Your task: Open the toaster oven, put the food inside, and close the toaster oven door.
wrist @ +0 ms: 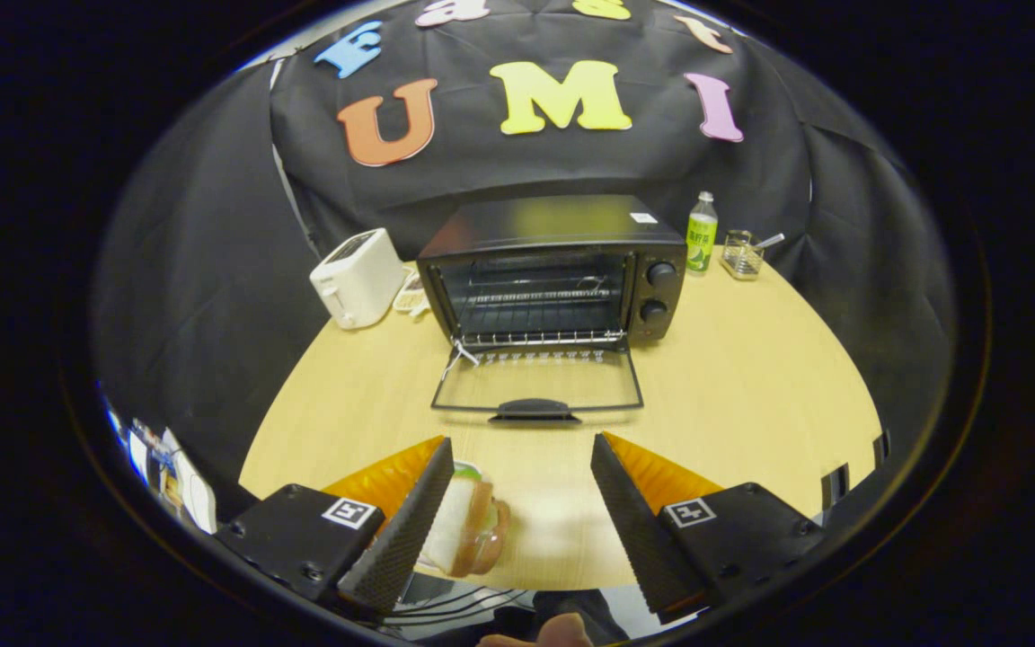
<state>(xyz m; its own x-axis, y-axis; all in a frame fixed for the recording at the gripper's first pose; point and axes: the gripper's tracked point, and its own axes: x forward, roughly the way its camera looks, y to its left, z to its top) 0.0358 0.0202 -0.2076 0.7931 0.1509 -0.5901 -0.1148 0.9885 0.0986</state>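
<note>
In the gripper view, the gripper (522,458) hangs above the near edge of the wooden tabletop (751,395) with its fingers spread wide and nothing held between them. The food (468,526), a sandwich-like piece with pale filling and a brown crust, lies on the tabletop just inside the left finger (414,512), close against its inner face; whether it touches that finger cannot be told. The right finger (630,512) stands well apart from the food.

At 12 o'clock beyond the fingers sits the black toaster oven (553,270), its glass door (537,382) swung fully down flat onto the tabletop, the handle (534,411) toward the gripper. The wire rack (540,340) shows at the mouth of the open cavity, and two knobs (659,292) sit on the oven's right panel.

At 10 o'clock from the oven stands a white toaster (358,277). At 2 o'clock, a green-labelled bottle (702,234) stands just beside the oven, with a small wire basket (742,254) next to it.
</note>
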